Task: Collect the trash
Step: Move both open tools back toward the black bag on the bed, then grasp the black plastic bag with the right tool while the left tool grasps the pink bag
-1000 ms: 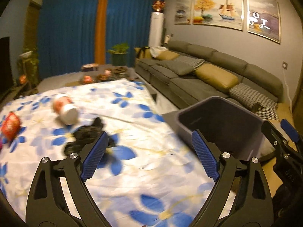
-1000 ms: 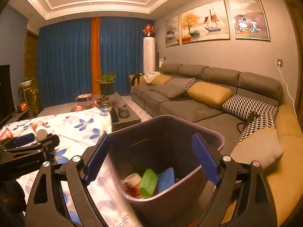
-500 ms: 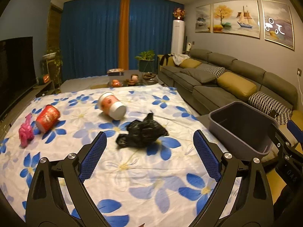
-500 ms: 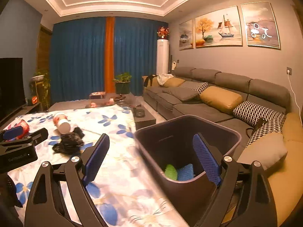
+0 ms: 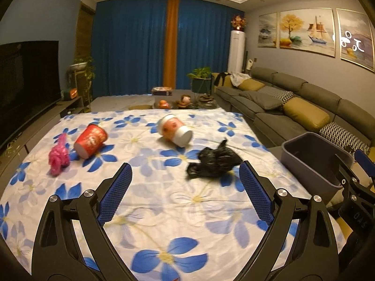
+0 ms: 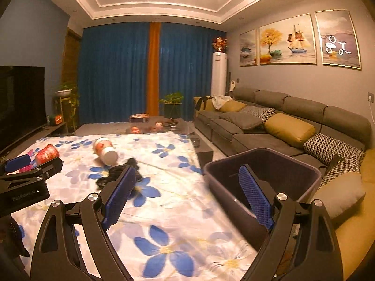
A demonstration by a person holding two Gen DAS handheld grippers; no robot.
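Observation:
On the blue-flowered cloth (image 5: 164,201) lie a crumpled black bag (image 5: 214,160), a toppled orange-and-white cup (image 5: 174,130), a red cup (image 5: 91,140) on its side and a pink wad (image 5: 58,157). My left gripper (image 5: 185,194) hovers open over the cloth, nearer than the black bag, nothing between its fingers. A dark grey bin (image 5: 316,159) stands at the table's right edge. My right gripper (image 6: 187,196) is open and empty, its right finger in front of the bin (image 6: 262,175), its left finger over the black bag (image 6: 117,174). The bin's inside is hidden.
A grey sofa (image 6: 281,126) with yellow and patterned cushions runs along the right wall. A low table (image 5: 178,103) with small items sits beyond the cloth. A television (image 5: 25,84) stands at the left, blue curtains (image 5: 140,44) at the back.
Both views have swung left and pulled back from the bin toward the cloth. The red cup and pink wad have come into the left wrist view. The bin's contents no longer show.

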